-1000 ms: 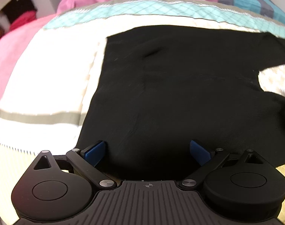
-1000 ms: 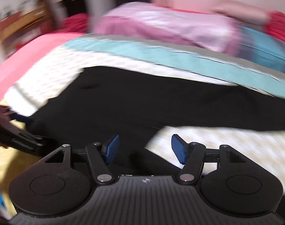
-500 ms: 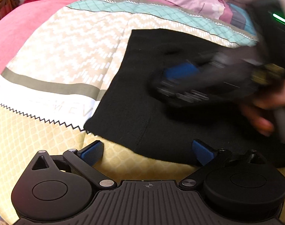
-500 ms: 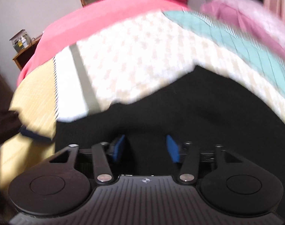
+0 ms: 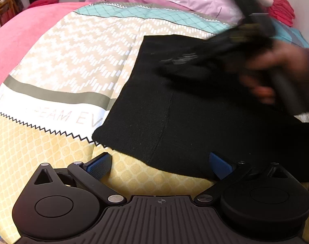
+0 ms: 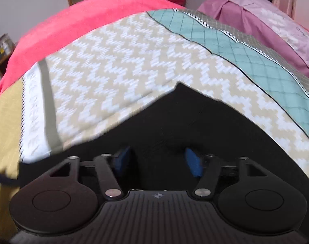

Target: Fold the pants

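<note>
On the bed (image 5: 52,65), pants (image 5: 174,111) lie partly folded; left gripper (image 5: 158,165) gapes empty, right gripper (image 6: 157,160) opening over cloth, more folds remain.

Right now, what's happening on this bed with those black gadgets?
A person is folding black pants on a patterned bedspread, a two-finger gripper in each hand. The right gripper is over the cloth with its jaws opening and nothing pinched. The left gripper hovers open at the pants' near edge.
</note>
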Motion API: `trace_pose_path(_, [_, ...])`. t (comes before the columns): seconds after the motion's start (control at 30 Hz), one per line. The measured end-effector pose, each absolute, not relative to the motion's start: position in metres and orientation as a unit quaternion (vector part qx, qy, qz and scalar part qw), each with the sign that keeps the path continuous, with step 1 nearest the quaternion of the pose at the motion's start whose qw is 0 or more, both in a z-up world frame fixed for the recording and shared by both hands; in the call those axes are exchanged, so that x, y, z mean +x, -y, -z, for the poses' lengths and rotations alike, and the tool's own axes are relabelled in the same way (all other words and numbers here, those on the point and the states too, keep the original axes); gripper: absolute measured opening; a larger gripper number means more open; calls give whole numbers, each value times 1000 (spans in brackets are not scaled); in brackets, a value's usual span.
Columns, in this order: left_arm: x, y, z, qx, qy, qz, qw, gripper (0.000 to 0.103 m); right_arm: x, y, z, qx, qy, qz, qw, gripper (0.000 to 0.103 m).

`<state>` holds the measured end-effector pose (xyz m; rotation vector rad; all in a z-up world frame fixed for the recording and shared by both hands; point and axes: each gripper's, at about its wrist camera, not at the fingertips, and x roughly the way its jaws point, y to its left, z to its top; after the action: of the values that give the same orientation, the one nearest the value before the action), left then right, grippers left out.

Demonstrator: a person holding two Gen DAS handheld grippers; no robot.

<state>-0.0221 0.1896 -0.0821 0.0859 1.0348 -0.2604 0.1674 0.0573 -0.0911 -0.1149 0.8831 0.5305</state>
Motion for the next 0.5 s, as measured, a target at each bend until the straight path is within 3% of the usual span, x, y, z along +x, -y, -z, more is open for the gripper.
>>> trace_pose_path(0.03, [-21, -189, 82, 41, -495, 124, 859, 103, 170, -62, 93, -45, -421, -261, 868, 94])
trace_pose_path(0.07, [-21, -189, 81, 40, -496, 123, 858, 103, 168, -67, 93, -52, -424, -257, 867, 93])
trace_pose_path(0.17, [-20, -189, 81, 38, -499, 124, 857, 103, 144, -60, 81, -76, -428, -262, 862, 78])
trace_pose_path(0.2, [-19, -189, 81, 37, -499, 124, 857, 103, 136, -50, 76, -62, -425, -267, 863, 78])
trace_pose_path(0.33, [-18, -191, 83, 34, -497, 124, 858, 103, 147, -33, 86, -49, -439, -223, 869, 83])
trace_pose_path(0.4, [-16, -189, 81, 37, -502, 121, 856, 103, 163, -35, 99, -32, -432, -225, 873, 97])
trace_pose_path(0.47, [-14, -190, 73, 24, -509, 122, 852, 103, 171, -41, 95, -25, -447, -202, 871, 95])
trace_pose_path(0.5, [-14, -192, 66, 16, -509, 125, 852, 103, 167, -39, 89, -22, -442, -198, 875, 88])
